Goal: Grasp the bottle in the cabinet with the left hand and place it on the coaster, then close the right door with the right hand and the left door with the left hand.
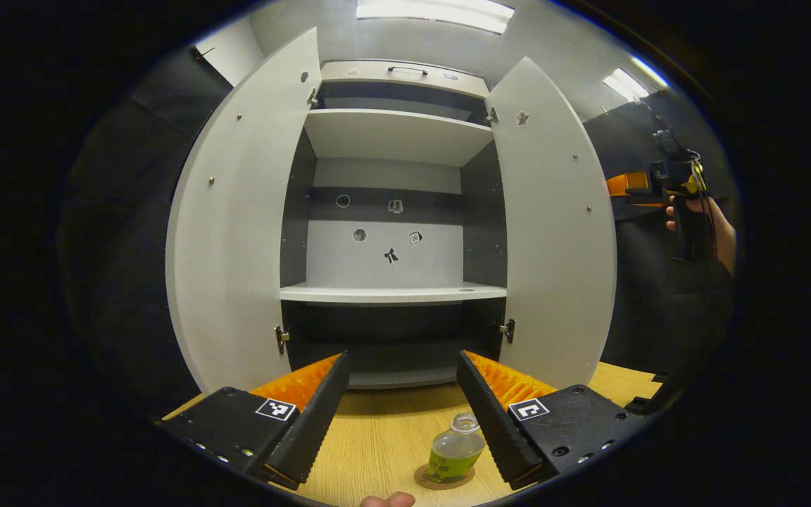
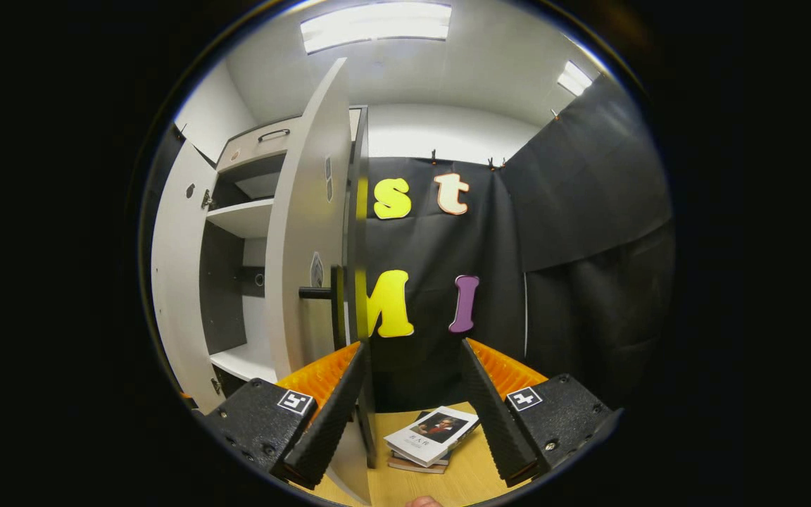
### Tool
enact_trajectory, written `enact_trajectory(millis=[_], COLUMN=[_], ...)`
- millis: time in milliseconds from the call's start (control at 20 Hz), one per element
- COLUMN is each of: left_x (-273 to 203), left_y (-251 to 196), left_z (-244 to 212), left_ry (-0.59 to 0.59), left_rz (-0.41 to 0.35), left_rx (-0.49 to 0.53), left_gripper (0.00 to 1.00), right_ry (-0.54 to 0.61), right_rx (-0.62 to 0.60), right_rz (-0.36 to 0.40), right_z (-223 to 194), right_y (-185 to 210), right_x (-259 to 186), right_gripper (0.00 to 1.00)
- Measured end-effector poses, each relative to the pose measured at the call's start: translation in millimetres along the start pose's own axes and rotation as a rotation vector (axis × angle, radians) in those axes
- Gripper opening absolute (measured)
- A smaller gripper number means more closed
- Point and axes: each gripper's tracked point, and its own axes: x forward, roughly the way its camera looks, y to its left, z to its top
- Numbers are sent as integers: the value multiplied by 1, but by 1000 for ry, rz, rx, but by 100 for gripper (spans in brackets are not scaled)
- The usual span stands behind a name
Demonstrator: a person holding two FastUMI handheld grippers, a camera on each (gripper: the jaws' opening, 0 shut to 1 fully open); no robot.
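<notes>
Left gripper [image 1: 405, 415]: fingers spread wide, holding nothing, raised above the wooden table [image 1: 377, 436] and facing the open cabinet [image 1: 391, 211].

Bottle [image 1: 455, 451]: small, clear, with a green label; stands upright on the round coaster [image 1: 443, 479] on the table, between the left gripper's fingers in the picture but lower down, close against the right-hand finger. Whether the finger touches it cannot be told.

Fingertip [image 1: 388, 500]: a person's, at the bottom edge of the left gripper view.

Cabinet: pale grey, dark inside. Left door [image 1: 236, 232] and right door [image 1: 553, 232] both swung wide. Two shelves [image 1: 391, 292] in sight, both bare. Small stickers on the back panel. A drawer with a handle [image 1: 407, 70] at the top.

Right gripper [image 2: 412, 408]: fingers spread wide, nothing between them, held just beside the outer edge of the right door [image 2: 307, 246], seen here nearly edge-on. A dark handle [image 2: 317, 292] sticks out from that door. The same gripper appears far off at the right of the left gripper view [image 1: 683, 186], held by a hand [image 1: 701, 225], beyond the right door.

Books [image 2: 434, 436]: a small stack lying flat on the table below the right gripper, the top one white with a portrait on its cover.

Surroundings: black cloth wall [image 2: 574, 246] behind and to the right; ceiling lights [image 2: 377, 24] overhead.
</notes>
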Motion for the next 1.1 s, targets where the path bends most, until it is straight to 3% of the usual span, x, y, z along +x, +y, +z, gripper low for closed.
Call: enact_trajectory(millis=[150,500,800,1100], left_x=[5,-5,-13,-10], left_y=[7,21,38,35], left_z=[-2,-3,-1,-1], left_ry=[-10,-5,-13,-5], left_rz=[11,36,89,76], left_rx=[-7,-6,8,-3], left_gripper=[94,94,94,94], right_ry=[13,34,42,48], right_rx=[-58,-48,-47,-61], right_rz=[54,283,300,301], right_z=[3,-4,-7,-29], right_y=[31,132,143,136], right_x=[-8,1,8,-12], right_gripper=[82,82,82,81])
